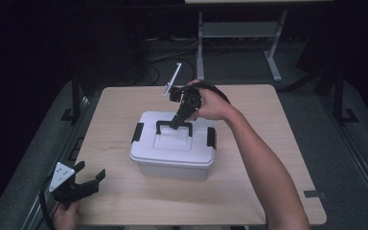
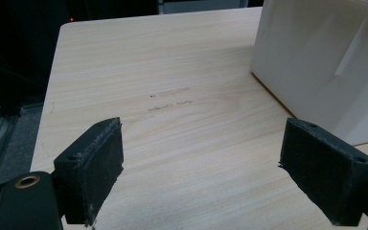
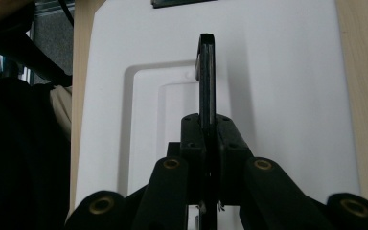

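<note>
We are gripping the black handle (image 1: 174,126) of the white box (image 1: 172,165) with our right gripper (image 1: 176,122). In the right gripper view the jaws are clenched on the handle (image 3: 207,76), which is standing upright on its edge between the pads and running away from the camera over the lid (image 3: 278,96). The box is sitting near the middle of the table (image 1: 124,201), with its lid on and a black latch (image 1: 137,132) showing at each short end. In the high view the handle is raised above the recessed panel in the lid, and our right hand (image 1: 211,103) is reaching in from the far side, with the gripper slanting down onto the handle's top bar.

Our left gripper (image 1: 90,176) is resting at the near left corner of the table, well apart from the box, and our left hand (image 1: 66,215) is holding it from below the table edge. Its jaws are standing wide and released, with nothing between them. In the left gripper view the two pads (image 2: 98,163) are framing bare table (image 2: 172,143), and the side wall of the box (image 2: 316,67) is rising at the upper right, near the right pad but not touching it.
</note>
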`<action>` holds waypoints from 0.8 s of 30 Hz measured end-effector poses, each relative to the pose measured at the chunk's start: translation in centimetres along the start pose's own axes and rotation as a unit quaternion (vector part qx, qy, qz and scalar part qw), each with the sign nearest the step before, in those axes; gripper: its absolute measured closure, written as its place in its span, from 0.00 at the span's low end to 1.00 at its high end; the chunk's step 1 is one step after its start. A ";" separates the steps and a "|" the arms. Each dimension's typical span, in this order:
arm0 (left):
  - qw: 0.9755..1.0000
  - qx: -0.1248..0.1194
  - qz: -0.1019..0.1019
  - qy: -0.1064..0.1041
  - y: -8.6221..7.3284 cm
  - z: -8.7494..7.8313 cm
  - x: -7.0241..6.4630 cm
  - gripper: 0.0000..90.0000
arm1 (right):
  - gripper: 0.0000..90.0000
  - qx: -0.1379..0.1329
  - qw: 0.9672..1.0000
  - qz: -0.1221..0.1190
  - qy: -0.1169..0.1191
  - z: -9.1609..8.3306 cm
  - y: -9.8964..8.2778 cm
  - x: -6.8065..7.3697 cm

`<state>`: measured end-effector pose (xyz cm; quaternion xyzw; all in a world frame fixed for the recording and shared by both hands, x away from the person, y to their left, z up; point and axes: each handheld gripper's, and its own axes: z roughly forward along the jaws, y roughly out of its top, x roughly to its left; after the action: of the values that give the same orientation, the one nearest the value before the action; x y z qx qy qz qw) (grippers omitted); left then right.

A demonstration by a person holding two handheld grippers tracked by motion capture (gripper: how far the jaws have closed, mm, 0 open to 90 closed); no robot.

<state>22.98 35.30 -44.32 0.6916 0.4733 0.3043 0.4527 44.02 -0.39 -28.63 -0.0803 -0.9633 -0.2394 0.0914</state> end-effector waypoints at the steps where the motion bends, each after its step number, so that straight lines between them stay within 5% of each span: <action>1: 1.000 0.000 0.000 0.000 0.0 0.0 0.0 0.16 | 0.93 0.000 1.000 0.000 0.000 0.0 0.0 0.0; 8: 1.000 -0.001 0.001 0.000 0.0 -0.1 0.1 0.16 | 0.90 -0.028 1.000 0.000 -0.002 -0.8 -0.3 0.1; 24: 1.000 0.002 0.002 -0.001 0.0 0.0 0.0 0.16 | 0.74 -0.039 0.999 0.015 -0.020 -1.9 -1.6 0.2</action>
<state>23.00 35.27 -44.30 0.6936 0.4721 0.3041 0.4512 43.73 -2.69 -27.67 -0.1033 -0.9535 -0.2739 0.0721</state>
